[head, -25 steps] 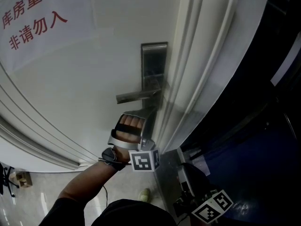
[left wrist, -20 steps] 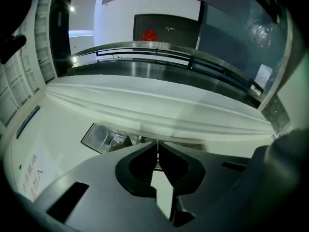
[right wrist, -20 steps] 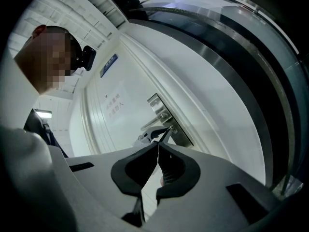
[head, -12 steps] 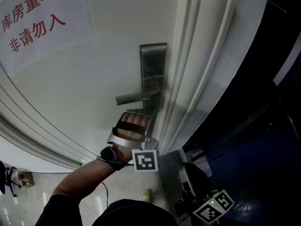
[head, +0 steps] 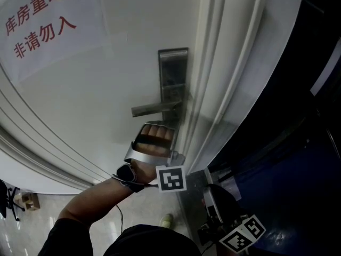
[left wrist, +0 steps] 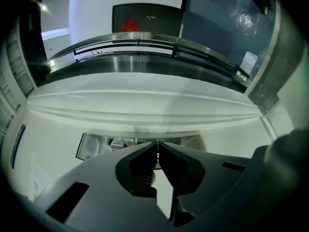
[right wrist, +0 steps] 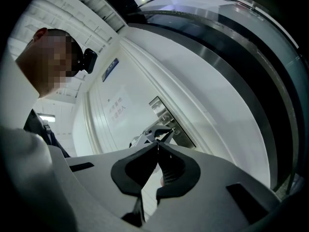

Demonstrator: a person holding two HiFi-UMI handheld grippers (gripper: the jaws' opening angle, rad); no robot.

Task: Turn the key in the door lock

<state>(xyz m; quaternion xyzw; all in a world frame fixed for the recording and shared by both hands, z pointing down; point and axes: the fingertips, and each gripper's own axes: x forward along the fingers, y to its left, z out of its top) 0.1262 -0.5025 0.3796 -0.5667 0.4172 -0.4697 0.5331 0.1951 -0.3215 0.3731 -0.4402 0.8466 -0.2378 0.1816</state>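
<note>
Grey left hand-held gripper [left wrist: 157,145] reaches up, jaws together, beneath door handle [head: 152,110].

Paper notice [head: 45,28] on the door [head: 112,95] reads, in red, 库房重地 非请勿入.

Glossy pale floor [head: 33,229], dark room [head: 298,116]

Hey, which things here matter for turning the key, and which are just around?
For the job: key, left tool shut on it, lock plate, lever handle.
Just around: paper sign, right tool, shut and empty.
</note>
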